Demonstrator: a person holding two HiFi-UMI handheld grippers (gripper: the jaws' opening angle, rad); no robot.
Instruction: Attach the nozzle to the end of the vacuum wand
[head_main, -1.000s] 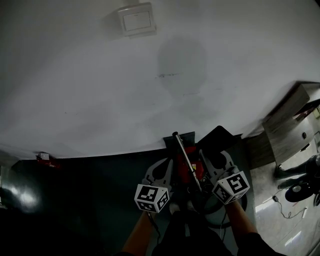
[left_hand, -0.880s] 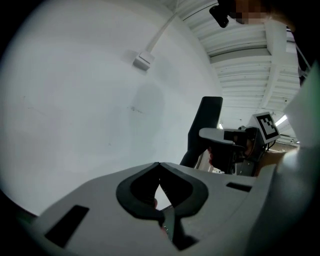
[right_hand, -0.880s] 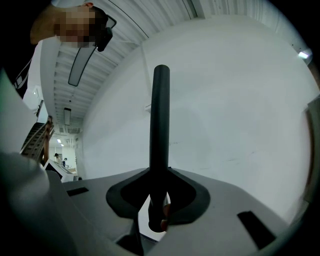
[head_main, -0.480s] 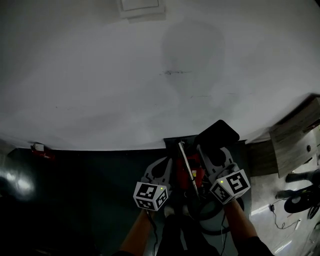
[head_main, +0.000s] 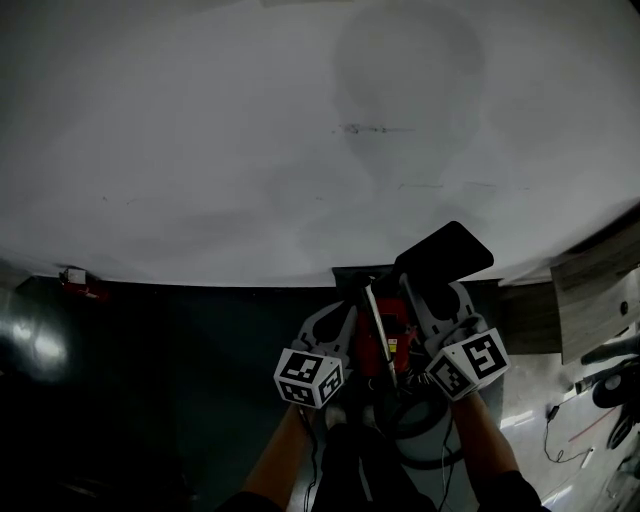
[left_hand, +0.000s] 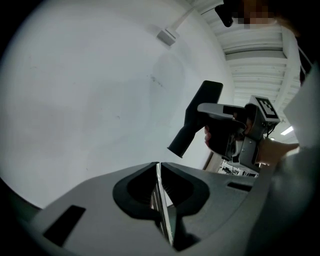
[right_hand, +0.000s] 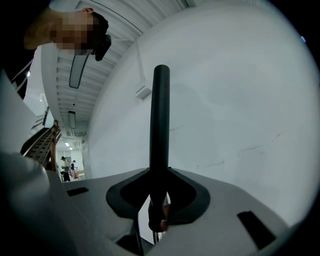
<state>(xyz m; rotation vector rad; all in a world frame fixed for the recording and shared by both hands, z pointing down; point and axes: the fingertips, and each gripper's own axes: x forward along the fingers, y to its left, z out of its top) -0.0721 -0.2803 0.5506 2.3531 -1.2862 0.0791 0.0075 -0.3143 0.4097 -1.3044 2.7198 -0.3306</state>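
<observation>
We see a white wall (head_main: 230, 150) meeting a dark floor (head_main: 170, 380), a small red object (head_main: 78, 284) at its foot, a wood-grain cabinet (head_main: 598, 300) at right, and a wall plate (left_hand: 168, 36).

The floor (head_main: 170, 370) is dark and a bit shiny, and it meets a big white wall (head_main: 250, 150). A red vacuum (head_main: 358, 345) sits on the floor by the wall. Far to the left, a small red and white thing (head_main: 74, 281) lies where the floor meets the wall. On the right the floor is pale, with a wooden cabinet (head_main: 595, 300) and a thin wire (head_main: 565, 450) on it.
</observation>
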